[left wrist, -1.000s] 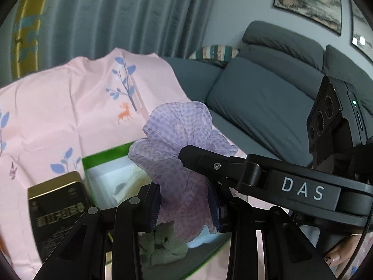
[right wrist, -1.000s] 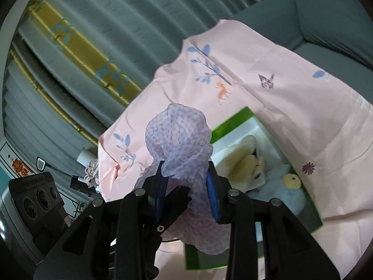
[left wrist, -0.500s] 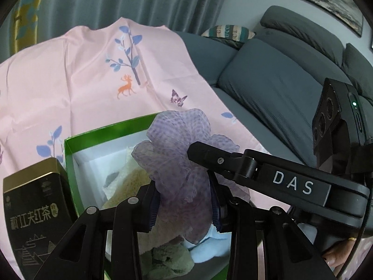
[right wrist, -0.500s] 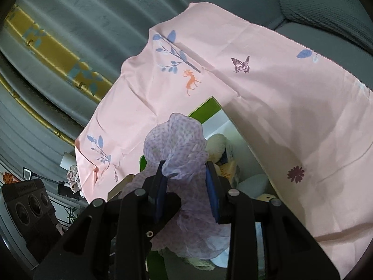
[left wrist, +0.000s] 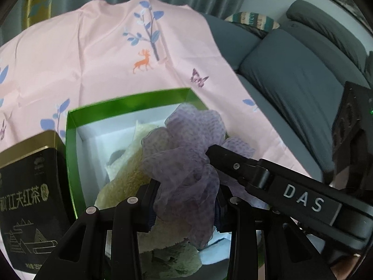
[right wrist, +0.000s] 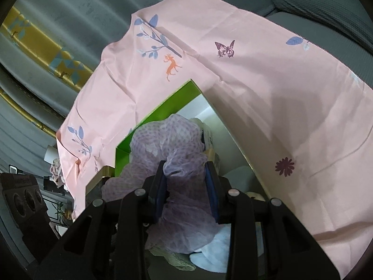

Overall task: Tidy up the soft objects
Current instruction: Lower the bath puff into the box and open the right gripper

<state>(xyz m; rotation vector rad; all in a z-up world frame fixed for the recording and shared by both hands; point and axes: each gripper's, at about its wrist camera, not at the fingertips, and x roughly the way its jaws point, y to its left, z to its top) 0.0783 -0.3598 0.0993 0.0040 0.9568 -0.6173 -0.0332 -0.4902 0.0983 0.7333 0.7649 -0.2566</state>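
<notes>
Jaws of both grippers pinched on one lilac mesh scarf point(left wrist: 186, 163): left gripper point(left wrist: 185, 206) at its lower folds, right gripper point(right wrist: 186, 186) on a gathered bunch. Held just above the green box point(left wrist: 72, 140) on the pink cloth point(left wrist: 93, 58). Probably very light, limp and snag-prone; best gripped at a thick bunch, not a single layer. Inside the box: a cream fleece cloth point(left wrist: 126, 182), an olive plush piece point(left wrist: 172, 263), something pale blue point(right wrist: 216, 249). Beside the box, touching or nearly so, a black tea tin point(left wrist: 28, 205).
</notes>
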